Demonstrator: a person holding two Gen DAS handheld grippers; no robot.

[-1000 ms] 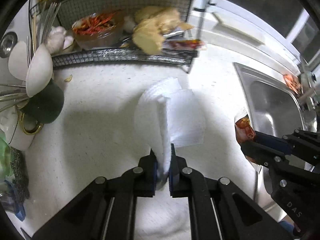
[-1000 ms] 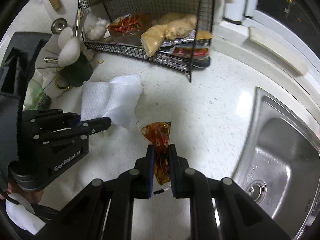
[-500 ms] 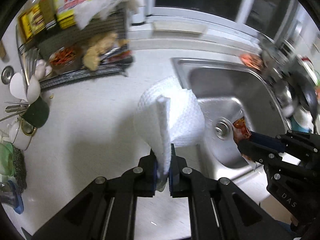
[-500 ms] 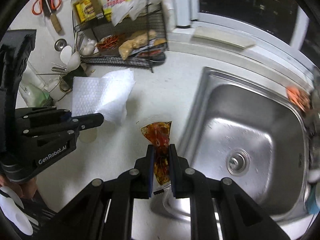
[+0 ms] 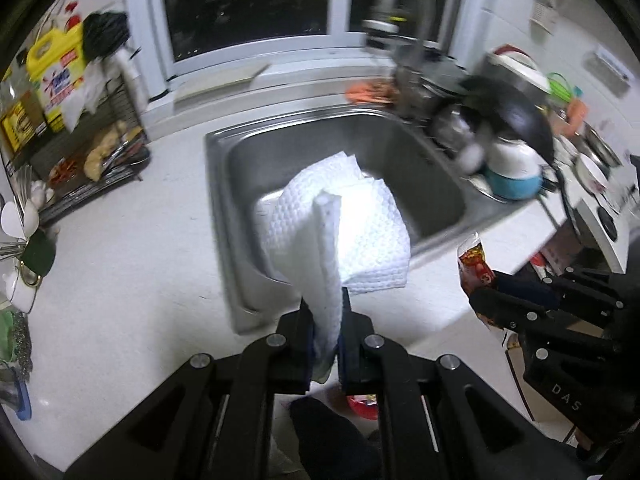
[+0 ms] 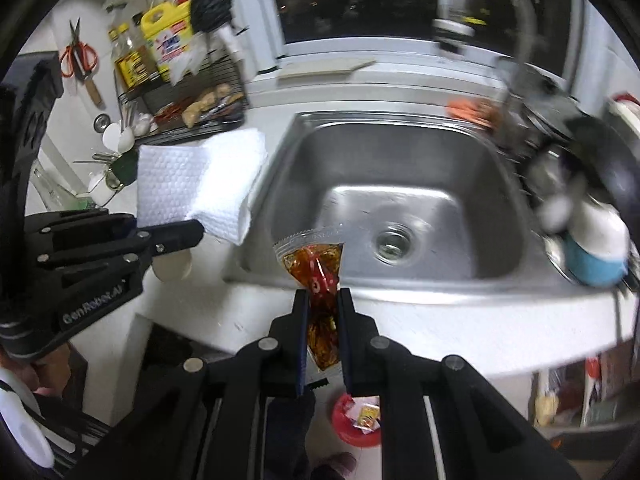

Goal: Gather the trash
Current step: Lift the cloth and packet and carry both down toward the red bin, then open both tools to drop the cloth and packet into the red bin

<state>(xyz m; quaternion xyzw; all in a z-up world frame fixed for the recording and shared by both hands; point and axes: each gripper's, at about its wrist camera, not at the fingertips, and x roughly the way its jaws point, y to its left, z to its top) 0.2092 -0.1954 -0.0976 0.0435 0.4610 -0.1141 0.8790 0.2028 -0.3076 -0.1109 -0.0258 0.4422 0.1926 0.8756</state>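
Note:
My left gripper point(image 5: 325, 307) is shut on a folded white paper towel point(image 5: 340, 224), which stands up from the jaws above the front of the steel sink point(image 5: 420, 168). In the right wrist view the same towel point(image 6: 200, 184) hangs from the left gripper point(image 6: 192, 234) at the left. My right gripper point(image 6: 323, 300) is shut on a clear sauce packet point(image 6: 316, 264) with red-brown contents, held over the counter's front edge. The packet point(image 5: 474, 264) and right gripper point(image 5: 480, 300) also show at the right of the left wrist view. A small red bin point(image 6: 358, 420) with wrappers in it stands on the floor below.
A wire rack point(image 6: 188, 96) with food and bottles stands at the back left, with a utensil cup point(image 5: 36, 252) beside it. Stacked pots and bowls point(image 5: 508, 136) crowd the sink's right side under a tap point(image 6: 496, 12). The white counter point(image 5: 120, 280) drops off at the front.
Both grippers have swung from the counter by the wire rack across to the sink and back past the counter's front edge, still holding the towel and the packet. The floor bin came into view.

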